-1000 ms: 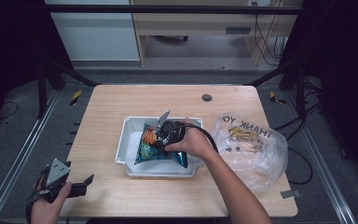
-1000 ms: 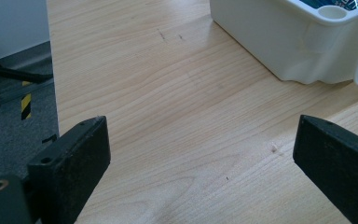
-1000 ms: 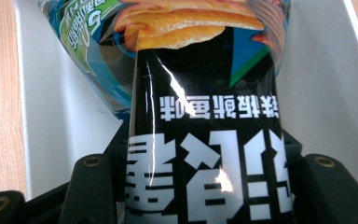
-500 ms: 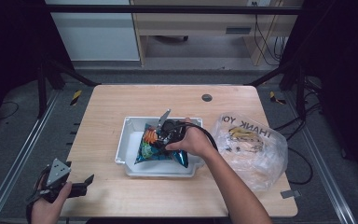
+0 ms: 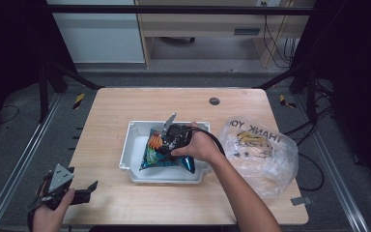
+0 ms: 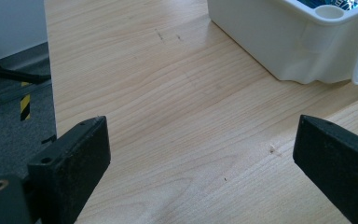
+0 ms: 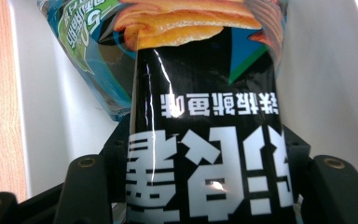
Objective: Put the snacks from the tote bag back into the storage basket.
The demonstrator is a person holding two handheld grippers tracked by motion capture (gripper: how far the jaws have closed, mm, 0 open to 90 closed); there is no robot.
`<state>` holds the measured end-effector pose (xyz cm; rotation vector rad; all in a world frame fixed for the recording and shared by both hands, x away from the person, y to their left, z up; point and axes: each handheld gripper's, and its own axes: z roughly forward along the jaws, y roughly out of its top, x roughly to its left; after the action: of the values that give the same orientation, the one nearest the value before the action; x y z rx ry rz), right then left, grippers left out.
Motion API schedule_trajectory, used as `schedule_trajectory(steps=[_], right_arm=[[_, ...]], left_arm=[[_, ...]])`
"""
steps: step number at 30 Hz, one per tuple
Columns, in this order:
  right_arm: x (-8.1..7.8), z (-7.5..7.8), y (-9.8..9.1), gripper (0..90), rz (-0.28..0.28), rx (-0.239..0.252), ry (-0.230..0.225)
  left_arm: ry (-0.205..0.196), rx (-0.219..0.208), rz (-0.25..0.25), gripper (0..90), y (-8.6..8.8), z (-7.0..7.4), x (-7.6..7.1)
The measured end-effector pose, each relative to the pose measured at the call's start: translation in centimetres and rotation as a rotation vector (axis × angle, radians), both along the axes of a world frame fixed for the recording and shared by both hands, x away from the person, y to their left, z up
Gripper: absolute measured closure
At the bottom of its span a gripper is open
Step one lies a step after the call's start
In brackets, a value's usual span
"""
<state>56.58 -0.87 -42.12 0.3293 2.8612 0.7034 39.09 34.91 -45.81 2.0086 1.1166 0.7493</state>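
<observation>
R gripper point(image 5: 170, 137) was down in the white plastic tray point(image 5: 134, 170) mid-table, my hand wrapped over its body. Glossy snack bag point(image 5: 166, 155) lay inside that tray, crinkly foil, black panel w/ big white print, orange chips pictured, blue-green edges. In the right gripper view the bag point(image 7: 205, 116) ran straight up between my two black jaws, its foil taut and shiny. Jaws had just been easing apart, bag between them; whether the pads pressed on it I couldn't tell, the bag covered them.

L gripper point(image 5: 84, 192) sat near the table's front-left corner, well apart from the tray, grey three-cornered plate on top. Its jaws stood wide apart, nothing between them but bare wood. In the left gripper view those matte black blocky jaws framed pale, fine-grained table point(image 6: 177, 121), tray's smooth rounded corner point(image 6: 279, 42) up beyond.

Right of the tray, just beside it: thin clear plastic bag point(image 5: 261, 150), wrinkled, soft, printed lettering, slumped on the wood. Small dark round plug point(image 5: 214, 101) behind the tray, set in the tabletop.
</observation>
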Motion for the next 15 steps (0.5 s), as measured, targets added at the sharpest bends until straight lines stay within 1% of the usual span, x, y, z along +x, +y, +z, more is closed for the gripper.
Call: schedule_trajectory(steps=[4, 7, 9, 11, 15], right_arm=[[0.00, 0.03, 0.02, 39.1, 0.001, 0.000, -0.003], [-0.13, 0.16, 0.00, 36.3, -0.011, 0.001, -0.005], [-0.07, 0.19, -0.07, 35.7, -0.004, 0.003, -0.009], [-0.13, 0.37, -0.18, 33.4, -0.019, 0.008, -0.009], [-0.08, 0.48, -0.31, 31.2, -0.023, 0.009, -0.011]], left_arm=[[0.000, -0.001, 0.001, 3.5, -0.02, -0.01, -0.04], [0.001, -0.001, 0.002, 3.5, -0.03, -0.01, -0.03], [0.000, 0.000, 0.003, 3.5, -0.05, -0.03, -0.03], [0.001, 0.004, -0.001, 3.5, -0.13, -0.02, -0.03], [0.002, 0.003, -0.003, 3.5, -0.17, -0.03, -0.02]])
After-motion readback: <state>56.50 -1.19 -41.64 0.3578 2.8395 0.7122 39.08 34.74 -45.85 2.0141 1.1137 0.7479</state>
